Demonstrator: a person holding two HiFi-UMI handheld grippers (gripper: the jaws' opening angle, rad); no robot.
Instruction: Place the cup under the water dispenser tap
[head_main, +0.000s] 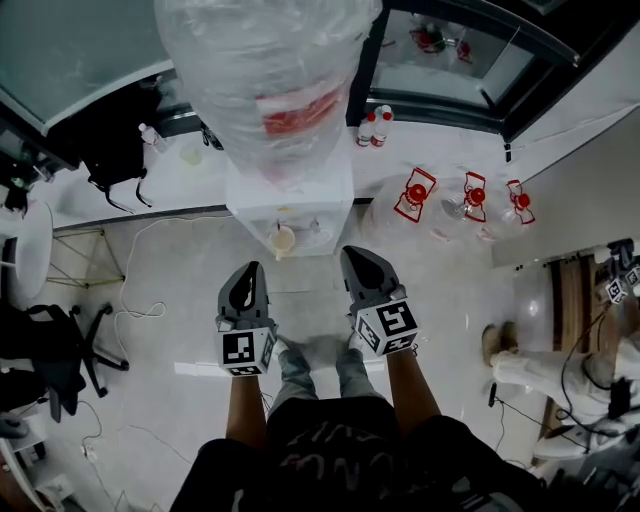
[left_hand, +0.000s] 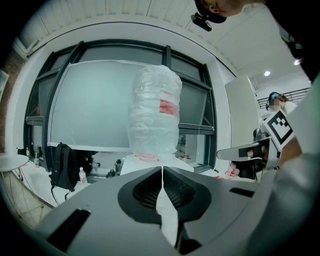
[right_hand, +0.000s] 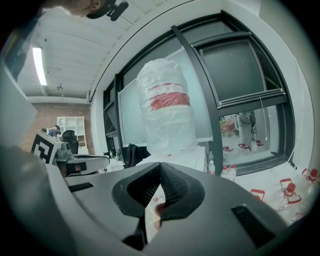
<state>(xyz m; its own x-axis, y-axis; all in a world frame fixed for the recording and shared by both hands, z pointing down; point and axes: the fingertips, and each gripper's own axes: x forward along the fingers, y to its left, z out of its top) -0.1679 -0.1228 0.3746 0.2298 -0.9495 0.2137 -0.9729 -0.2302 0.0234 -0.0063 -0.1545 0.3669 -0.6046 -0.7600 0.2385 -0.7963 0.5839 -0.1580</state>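
A white water dispenser (head_main: 300, 206) stands against the window, carrying a big bottle (head_main: 268, 80) wrapped in clear plastic with a red label. A tan cup (head_main: 283, 241) sits in the dispenser's tap recess. My left gripper (head_main: 250, 268) hovers just in front of and below the cup, apart from it, jaws shut and empty. My right gripper (head_main: 356, 256) is beside it to the right, also shut with nothing held. In the left gripper view the left gripper (left_hand: 162, 168) points at the wrapped bottle (left_hand: 154, 115). The right gripper (right_hand: 160, 164) faces the same bottle (right_hand: 167, 110); the cup is hidden in both.
Several spare water jugs with red handles (head_main: 470, 200) lie on the floor right of the dispenser. Two small bottles (head_main: 375, 128) stand on the sill. A black office chair (head_main: 60, 345) and a round white table (head_main: 30, 250) are at left, another person's legs (head_main: 530, 365) at right.
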